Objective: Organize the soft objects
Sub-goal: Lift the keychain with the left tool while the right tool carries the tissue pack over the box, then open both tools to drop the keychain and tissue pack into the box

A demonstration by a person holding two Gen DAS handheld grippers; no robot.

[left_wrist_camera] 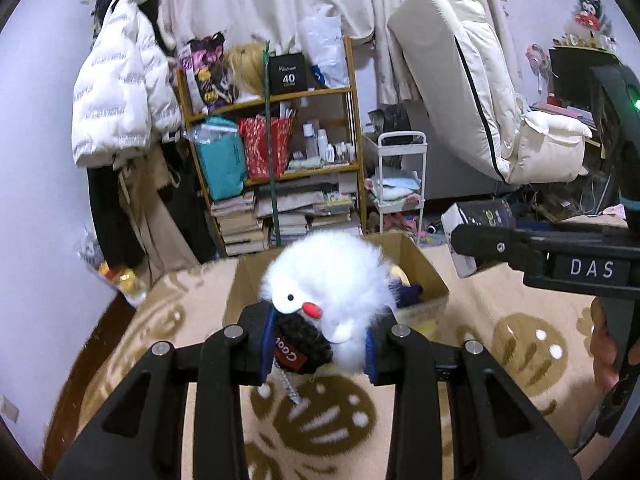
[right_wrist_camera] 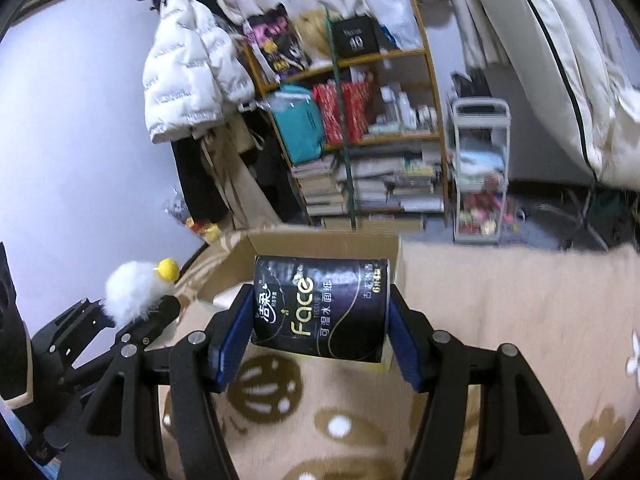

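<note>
My left gripper (left_wrist_camera: 320,344) is shut on a fluffy white plush bird (left_wrist_camera: 332,280) with a red beak and a black "Cool" hat, held just in front of an open cardboard box (left_wrist_camera: 424,264) on the patterned blanket. The bird also shows in the right wrist view (right_wrist_camera: 132,292), held by the left gripper (right_wrist_camera: 156,312) at the left. My right gripper (right_wrist_camera: 316,340) is shut on a black "Face" tissue pack (right_wrist_camera: 320,308), held above the blanket at the box (right_wrist_camera: 320,244). The right gripper also shows in the left wrist view (left_wrist_camera: 472,244), with the pack (left_wrist_camera: 480,216) in it.
A beige blanket with brown prints (left_wrist_camera: 328,420) covers the surface. Beyond it stand a wooden shelf with books and bags (left_wrist_camera: 276,152), a white trolley (left_wrist_camera: 400,176), a hanging white jacket (left_wrist_camera: 120,92) and a white recliner chair (left_wrist_camera: 472,80). The box holds some dark soft items (left_wrist_camera: 412,294).
</note>
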